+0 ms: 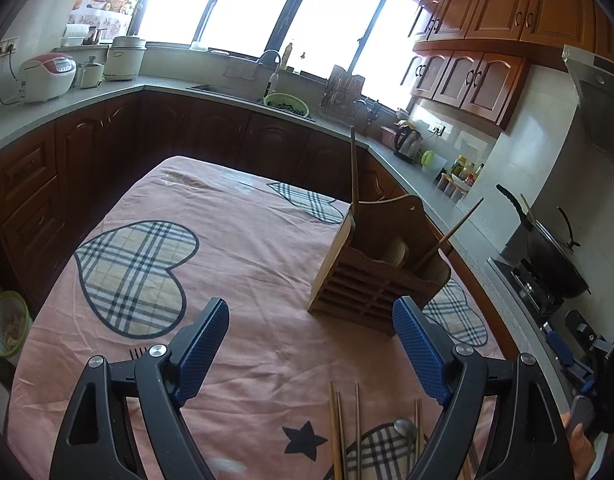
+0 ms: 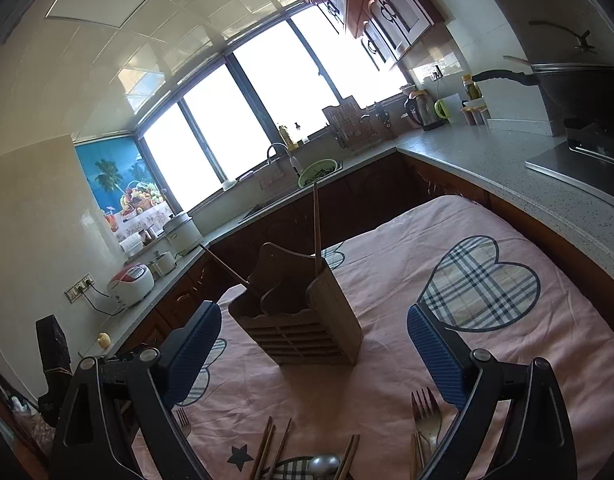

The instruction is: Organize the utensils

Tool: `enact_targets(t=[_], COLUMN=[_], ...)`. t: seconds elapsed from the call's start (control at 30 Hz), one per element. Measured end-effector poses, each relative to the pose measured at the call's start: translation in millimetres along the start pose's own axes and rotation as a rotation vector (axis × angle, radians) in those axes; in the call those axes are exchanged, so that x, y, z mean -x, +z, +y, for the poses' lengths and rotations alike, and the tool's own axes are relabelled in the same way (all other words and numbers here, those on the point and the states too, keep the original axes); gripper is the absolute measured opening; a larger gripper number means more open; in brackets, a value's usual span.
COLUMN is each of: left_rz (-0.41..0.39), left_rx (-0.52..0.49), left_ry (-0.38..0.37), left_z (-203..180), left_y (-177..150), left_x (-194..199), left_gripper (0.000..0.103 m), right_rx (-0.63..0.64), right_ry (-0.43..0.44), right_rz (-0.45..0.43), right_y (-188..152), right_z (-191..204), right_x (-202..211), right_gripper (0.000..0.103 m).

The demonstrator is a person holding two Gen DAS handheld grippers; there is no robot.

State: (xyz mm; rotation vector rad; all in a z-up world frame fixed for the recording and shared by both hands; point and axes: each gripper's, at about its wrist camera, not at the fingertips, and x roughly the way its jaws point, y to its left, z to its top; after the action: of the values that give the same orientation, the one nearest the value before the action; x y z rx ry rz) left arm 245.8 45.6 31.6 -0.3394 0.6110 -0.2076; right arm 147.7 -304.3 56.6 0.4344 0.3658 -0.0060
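Observation:
A wooden utensil holder stands on the pink tablecloth, with two chopsticks sticking up from it; it also shows in the right wrist view. Loose chopsticks and a metal spoon lie on the cloth near the front edge. In the right wrist view, chopsticks, a spoon and a fork lie below the fingers. My left gripper is open and empty, above the loose utensils. My right gripper is open and empty, just short of the holder.
Kitchen counters wrap around the table. A rice cooker, sink with green bowl, kettle and a wok on the stove stand on them. A second fork lies at the left by the right gripper.

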Motion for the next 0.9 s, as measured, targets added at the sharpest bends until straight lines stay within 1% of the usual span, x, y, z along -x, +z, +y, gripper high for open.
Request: enact_targets(t=[0.13, 0.3, 0.47, 0.7, 0.9], left_rz=[0.029, 0.061, 0.076, 0.097, 0.121], left_rx=[0.001, -0.003, -0.011, -0.02, -0.038], left_ry=[0.006, 0.015, 0.026, 0.032, 0.043], left_z=[1.9, -1.2, -5.5, -7.9, -10.5], left_y=[-14.5, -21.6, -27.2, -33.4, -32.3], left_x=[10.8, 18.4, 23.8, 24.6, 16.8], left_gripper=[0.084, 0.084, 0.084, 0.084, 0.083], right_rx=[0.002, 0.007, 0.019, 0.024, 0.04], right_ry=[-0.021, -0.036, -0.039, -0.037, -0.045], right_rz=[0.032, 0.078, 0.114, 0.138, 0.153], right_y=[-16.1, -38.2, -55.5, -68.4, -71.5], right_z=[-5.3, -7.6, -5.6, -3.7, 0.2], right_x=[12.5, 17.7, 18.4, 17.9, 13.8], right_gripper=[0.096, 0.096, 0.095, 0.095, 0.094])
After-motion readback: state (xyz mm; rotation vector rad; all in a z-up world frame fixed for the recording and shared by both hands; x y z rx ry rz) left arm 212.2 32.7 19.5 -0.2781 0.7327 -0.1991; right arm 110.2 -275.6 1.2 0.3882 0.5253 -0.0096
